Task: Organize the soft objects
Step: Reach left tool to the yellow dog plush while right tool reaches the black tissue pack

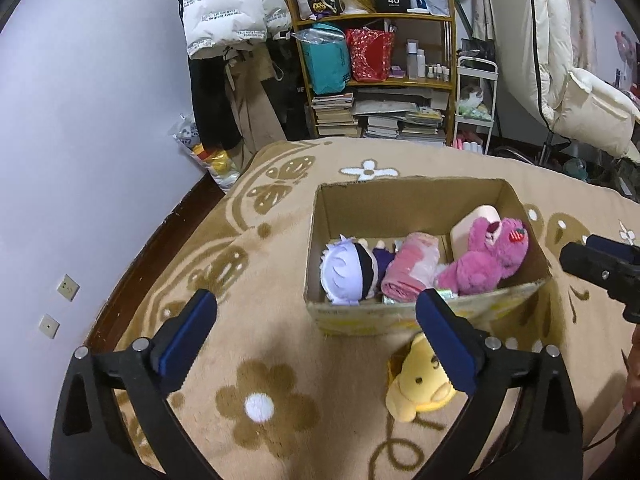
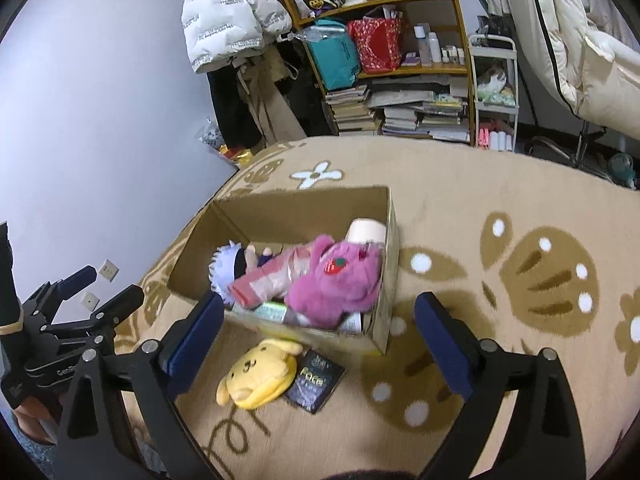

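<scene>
Left tool [image 1: 316, 312] and right tool [image 2: 318, 314]: blue-padded fingers spread wide, holding nothing. Yellow plush toy [image 2: 256, 374]: fuzzy, rounded, lying on the blanket just before the cardboard box [image 2: 382, 280]. Box contents: shaggy pink plush [image 2: 340, 280], white-haired doll [image 1: 348, 270], pink roll [image 1: 408, 268]. Blanket [image 2: 480, 360]: tan fleece, flower pattern. Behind: cluttered wooden shelf [image 1: 372, 80].

A plain pale wall [image 1: 100, 100] stands on the left. A tall wooden shelf [image 1: 450, 76] full of books stands at the back, beside a white puffy coat [image 1: 228, 12].
</scene>
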The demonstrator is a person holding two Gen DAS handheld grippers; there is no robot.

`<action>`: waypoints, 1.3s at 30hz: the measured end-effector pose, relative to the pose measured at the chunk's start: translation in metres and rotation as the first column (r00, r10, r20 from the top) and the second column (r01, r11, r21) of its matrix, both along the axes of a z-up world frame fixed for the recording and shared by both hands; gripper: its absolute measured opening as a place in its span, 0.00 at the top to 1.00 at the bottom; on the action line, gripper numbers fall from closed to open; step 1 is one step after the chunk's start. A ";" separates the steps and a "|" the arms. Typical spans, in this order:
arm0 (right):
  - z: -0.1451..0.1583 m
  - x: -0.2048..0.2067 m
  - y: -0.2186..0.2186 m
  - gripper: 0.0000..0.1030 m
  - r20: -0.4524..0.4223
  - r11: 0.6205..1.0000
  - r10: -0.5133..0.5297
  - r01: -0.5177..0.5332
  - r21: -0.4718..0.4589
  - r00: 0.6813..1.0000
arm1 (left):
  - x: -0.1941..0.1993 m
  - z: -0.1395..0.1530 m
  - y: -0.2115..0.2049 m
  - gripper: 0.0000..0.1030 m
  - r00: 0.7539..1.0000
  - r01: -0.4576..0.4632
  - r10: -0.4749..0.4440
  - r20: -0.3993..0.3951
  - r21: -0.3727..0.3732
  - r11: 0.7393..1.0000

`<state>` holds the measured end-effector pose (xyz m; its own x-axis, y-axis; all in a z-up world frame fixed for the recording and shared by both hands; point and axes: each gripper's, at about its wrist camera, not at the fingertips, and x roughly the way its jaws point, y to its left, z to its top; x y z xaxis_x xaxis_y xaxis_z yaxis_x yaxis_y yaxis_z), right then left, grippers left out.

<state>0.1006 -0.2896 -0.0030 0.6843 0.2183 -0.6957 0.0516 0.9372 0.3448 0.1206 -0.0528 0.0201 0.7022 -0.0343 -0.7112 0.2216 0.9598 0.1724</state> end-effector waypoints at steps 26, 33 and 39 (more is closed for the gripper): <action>-0.063 -0.016 -0.001 0.03 -0.119 0.997 -0.009 0.018 0.073 0.993 | -0.024 -0.051 -0.016 0.03 0.995 0.047 -0.039 -0.091 0.095 0.994; -0.078 -0.007 0.001 0.03 -0.167 0.995 -0.006 0.022 0.095 0.986 | -0.018 -0.066 -0.020 0.03 0.989 0.061 -0.048 -0.143 0.086 0.994; -0.088 0.000 0.001 0.03 -0.192 0.993 0.001 0.022 0.119 0.981 | -0.015 -0.078 -0.030 0.03 0.982 0.094 -0.078 -0.174 0.089 0.992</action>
<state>0.1010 -0.2882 -0.0908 0.5434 0.3018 -0.7834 0.1371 0.8887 0.4375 0.1056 -0.0823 -0.0580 0.5683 -0.0152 -0.8227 0.3366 0.9166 0.2156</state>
